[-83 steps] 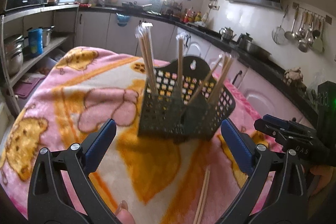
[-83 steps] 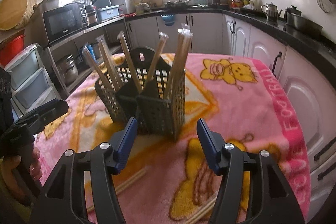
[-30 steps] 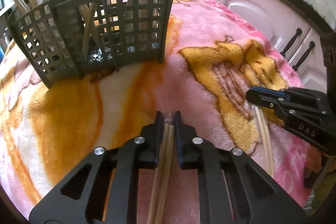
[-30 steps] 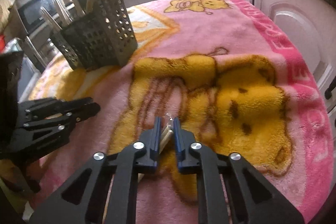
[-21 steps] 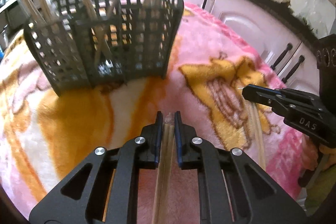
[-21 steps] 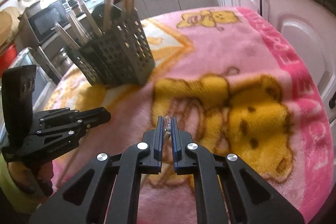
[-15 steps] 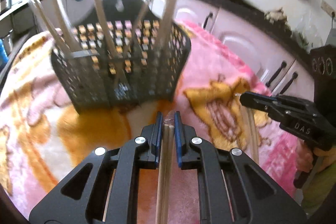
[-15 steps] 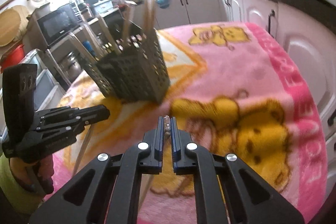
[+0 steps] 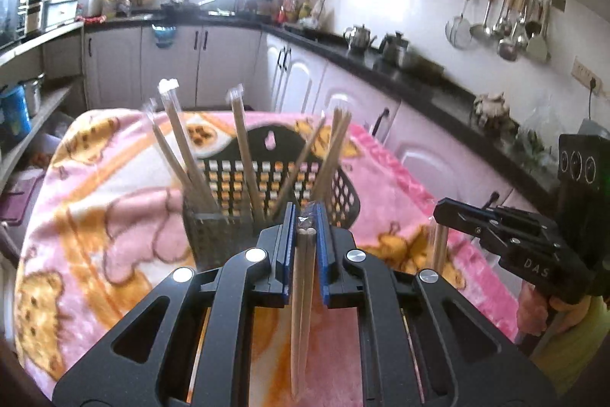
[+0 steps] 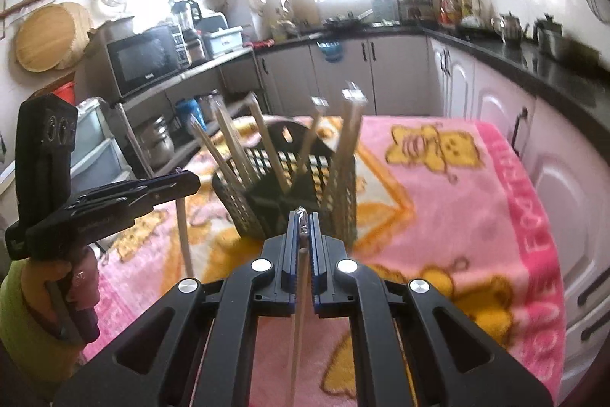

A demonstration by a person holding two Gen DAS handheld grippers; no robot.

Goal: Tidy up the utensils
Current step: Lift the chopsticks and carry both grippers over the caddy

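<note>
Chopsticks wrapped in clear sleeves, standing at slants in a dark perforated utensil caddy [image 9: 267, 212] set on a pink and orange cartoon-print blanket [image 9: 99, 201] covering a table in a kitchen; several pairs [image 9: 183, 147] fanned out in the caddy's compartments, tips pointing up. Nearer the camera, left gripper [image 9: 305, 227] clenched on one wrapped chopstick pair [image 9: 303, 292], blue pads pressed against both sides, the sticks running back between the black fingers toward the lens, raised above the blanket just in front of the caddy. At the right edge of the same view, right gripper [image 9: 438, 212] held in a gloved hand [image 9: 533, 304], another pale chopstick pair [image 9: 440, 246] hanging down from its tip. From the right wrist view, right gripper [image 10: 303, 216] closed tight on its own thin wrapped pair [image 10: 299, 311], crinkled plastic poking out past the fingertips, caddy [image 10: 289, 193] straight ahead. Left gripper [image 10: 190, 184] seen side-on at left, sticks [image 10: 185, 239] dangling toward the blanket [image 10: 457, 201]. Behind: white cabinets, black counter, kettles, bright window, microwave [image 10: 143, 60] on a shelf
</note>
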